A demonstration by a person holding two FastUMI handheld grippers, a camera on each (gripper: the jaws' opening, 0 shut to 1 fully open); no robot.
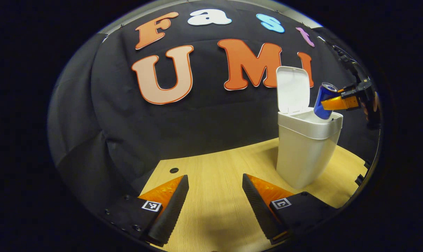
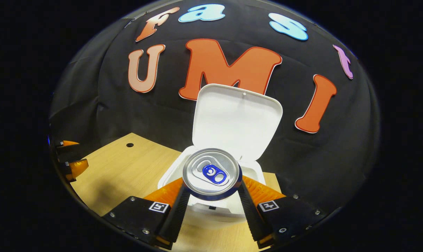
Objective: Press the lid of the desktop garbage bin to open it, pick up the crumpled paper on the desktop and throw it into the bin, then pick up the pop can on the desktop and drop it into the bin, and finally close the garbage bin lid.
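A white bin (image 1: 304, 154) is stood on the wooden desk, its lid (image 1: 293, 89) raised upright. A blue can (image 1: 324, 101) is held tilted over the open mouth.

The right hand-held gripper (image 2: 213, 196) clamps the pop can (image 2: 212, 174) from both sides, its top (pull tab facing the camera) turned toward the lens. Just beyond the can stands the white garbage bin (image 2: 171, 180) on the wooden surface (image 2: 120, 168), its lid (image 2: 237, 120) raised upright at the far side. At the far left edge, the left hand-held gripper (image 2: 68, 161) shows, well apart from the bin.
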